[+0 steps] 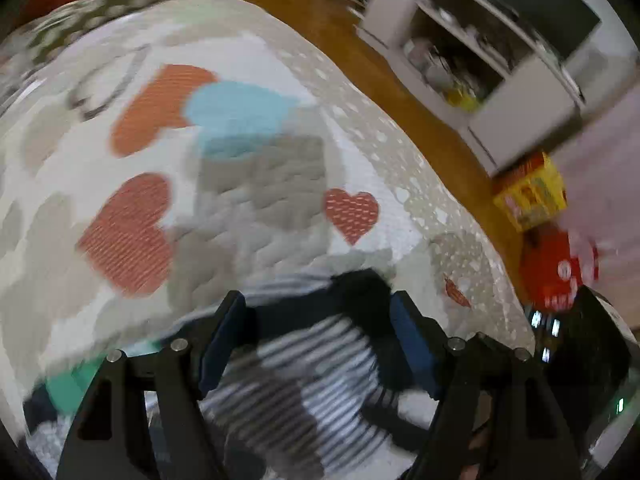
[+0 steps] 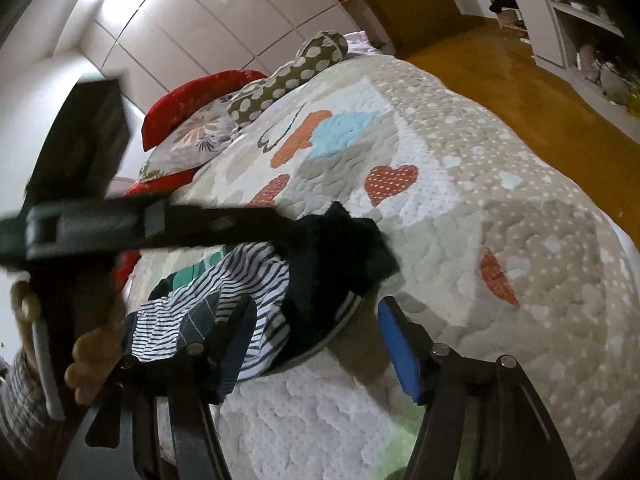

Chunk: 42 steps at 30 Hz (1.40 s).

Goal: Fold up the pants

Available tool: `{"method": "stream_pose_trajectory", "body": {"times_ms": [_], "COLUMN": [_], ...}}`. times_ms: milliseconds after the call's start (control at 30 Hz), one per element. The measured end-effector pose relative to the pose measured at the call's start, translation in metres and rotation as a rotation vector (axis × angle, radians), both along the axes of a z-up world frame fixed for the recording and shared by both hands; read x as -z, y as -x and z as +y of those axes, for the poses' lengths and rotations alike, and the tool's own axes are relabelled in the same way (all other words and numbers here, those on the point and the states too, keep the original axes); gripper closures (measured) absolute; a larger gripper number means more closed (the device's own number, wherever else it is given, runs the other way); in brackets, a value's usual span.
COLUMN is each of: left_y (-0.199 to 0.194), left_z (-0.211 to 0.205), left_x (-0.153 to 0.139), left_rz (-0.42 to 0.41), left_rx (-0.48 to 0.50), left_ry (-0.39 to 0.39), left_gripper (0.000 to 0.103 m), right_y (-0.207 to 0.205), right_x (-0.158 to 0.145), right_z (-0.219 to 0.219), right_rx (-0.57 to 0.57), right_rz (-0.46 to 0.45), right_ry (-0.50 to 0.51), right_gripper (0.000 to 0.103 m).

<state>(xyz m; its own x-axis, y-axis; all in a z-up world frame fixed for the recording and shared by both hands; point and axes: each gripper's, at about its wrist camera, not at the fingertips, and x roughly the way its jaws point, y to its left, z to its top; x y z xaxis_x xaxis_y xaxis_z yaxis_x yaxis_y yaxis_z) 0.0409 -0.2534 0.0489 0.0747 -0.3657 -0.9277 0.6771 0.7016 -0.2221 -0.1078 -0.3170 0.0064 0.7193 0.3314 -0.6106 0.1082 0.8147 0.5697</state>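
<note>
Quilted bed (image 2: 460, 184), rumpled pants (image 2: 320, 264) without clear axis, both hand-held grippers released.

Two grippers (image 1: 320, 340) (image 2: 316, 344), one clothes pile (image 2: 256, 292), three pillows (image 2: 192, 128), one quilt (image 2: 500, 240)

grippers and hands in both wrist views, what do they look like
Each tool, left and right, has black angular fingers lined with blue pads and fixed by silver bolts. In the right wrist view the left tool's black body crosses the frame as a long bar. The hand gripping it comes out of a checked sleeve. No cables or markings are visible.
</note>
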Motion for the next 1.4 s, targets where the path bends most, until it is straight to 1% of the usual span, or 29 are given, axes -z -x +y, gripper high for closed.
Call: {"method": "stream_pose_trajectory", "body": {"times_ms": [100, 133, 167, 200, 233, 267, 300, 333, 367, 400, 467, 567, 633, 733, 800, 833, 867, 900, 967, 1000, 1067, 1133, 1200, 1233, 1267, 1333, 1400], "left_y": [-0.003, -0.001, 0.003, 0.006, 0.008, 0.009, 0.011, 0.011, 0.011, 0.01, 0.009, 0.011, 0.013, 0.013, 0.017, 0.023, 0.028, 0.035, 0.05, 0.059, 0.075, 0.081, 0.09, 0.095, 0.1, 0.107, 0.114], "left_z": [-0.017, -0.021, -0.024, -0.025, -0.023, -0.019, -0.012, -0.006, 0.007, 0.018, 0.043, 0.097, 0.124, 0.178, 0.22, 0.233, 0.255, 0.276, 0.31, 0.328, 0.356, 0.37, 0.382, 0.39, 0.393, 0.399, 0.409], "left_x": [0.018, 0.022, 0.024, 0.023, 0.02, 0.015, 0.007, 0.002, -0.007, -0.013, -0.025, -0.039, -0.04, -0.035, -0.026, -0.023, -0.022, -0.021, -0.022, -0.023, -0.021, -0.02, -0.02, -0.022, -0.023, -0.025, -0.026], "left_rz": [0.022, 0.015, -0.015, -0.036, -0.038, -0.051, -0.066, -0.07, -0.07, -0.066, -0.071, -0.093, -0.102, -0.09, -0.05, -0.041, -0.035, -0.039, -0.053, -0.061, -0.083, -0.098, -0.116, -0.123, -0.136, -0.158, -0.187], "left_rx": [0.053, 0.074, 0.09, 0.106, 0.111, 0.107, 0.1, 0.091, 0.066, 0.044, -0.002, -0.103, -0.174, -0.32, -0.426, -0.462, -0.515, -0.578, -0.665, -0.706, -0.781, -0.827, -0.862, -0.868, -0.878, -0.891, -0.912], "left_ry": [-0.054, -0.077, -0.101, -0.105, -0.09, -0.081, -0.054, -0.033, 0.008, 0.041, 0.1, 0.187, 0.223, 0.261, 0.307, 0.326, 0.349, 0.369, 0.404, 0.427, 0.449, 0.444, 0.436, 0.431, 0.416, 0.389, 0.36], "left_gripper": [0.03, 0.034, 0.056, 0.071, 0.076, 0.08, 0.081, 0.081, 0.081, 0.081, 0.081, 0.081, 0.081, 0.077, 0.065, 0.061, 0.053, 0.05, 0.048, 0.045, 0.044, 0.044, 0.044, 0.044, 0.044, 0.044, 0.044], "right_y": [-0.011, -0.013, -0.015, -0.017, -0.019, -0.021, -0.024, -0.024, -0.025, -0.024, -0.024, -0.028, -0.033, -0.041, -0.045, -0.047, -0.046, -0.045, -0.038, -0.033, -0.022, -0.017, -0.021, -0.028, -0.032, -0.043, -0.055], "right_x": [0.007, 0.008, 0.009, 0.01, 0.011, 0.012, 0.013, 0.012, 0.009, 0.003, -0.013, -0.034, -0.044, -0.05, -0.045, -0.041, -0.036, -0.033, -0.035, -0.039, -0.054, -0.07, -0.08, -0.082, -0.081, -0.072, -0.058], "right_z": [0.006, 0.008, 0.011, 0.012, 0.013, 0.013, 0.011, 0.008, 0.007, 0.009, 0.021, 0.048, 0.073, 0.113, 0.141, 0.153, 0.168, 0.179, 0.196, 0.199, 0.195, 0.182, 0.17, 0.165, 0.165, 0.171, 0.185], "right_rx": [-0.007, -0.005, -0.002, 0.0, 0.001, -0.002, -0.002, -0.002, -0.008, -0.015, -0.044, -0.111, -0.178, -0.289, -0.37, -0.412, -0.454, -0.488, -0.539, -0.552, -0.552, -0.498, -0.412, -0.366, -0.343, -0.336, -0.36], "right_rz": [0.01, 0.005, -0.008, -0.016, -0.018, -0.013, -0.009, -0.016, -0.023, -0.037, -0.071, -0.109, -0.128, -0.134, -0.111, -0.093, -0.07, -0.058, -0.058, -0.07, -0.102, -0.129, -0.121, -0.097, -0.076, -0.027, 0.018], "right_ry": [0.025, 0.036, 0.051, 0.061, 0.068, 0.065, 0.047, 0.018, 0.0, 0.005, 0.042, 0.095, 0.123, 0.144, 0.131, 0.119, 0.117, 0.123, 0.157, 0.17, 0.182, 0.192, 0.212, 0.237, 0.252, 0.244, 0.241], "right_gripper": [0.036, 0.036, 0.036, 0.038, 0.056, 0.071, 0.073, 0.077, 0.079, 0.079, 0.079, 0.079, 0.079, 0.074, 0.062, 0.057, 0.056, 0.056, 0.056, 0.056, 0.056, 0.056, 0.058, 0.069, 0.082, 0.084, 0.084]}}
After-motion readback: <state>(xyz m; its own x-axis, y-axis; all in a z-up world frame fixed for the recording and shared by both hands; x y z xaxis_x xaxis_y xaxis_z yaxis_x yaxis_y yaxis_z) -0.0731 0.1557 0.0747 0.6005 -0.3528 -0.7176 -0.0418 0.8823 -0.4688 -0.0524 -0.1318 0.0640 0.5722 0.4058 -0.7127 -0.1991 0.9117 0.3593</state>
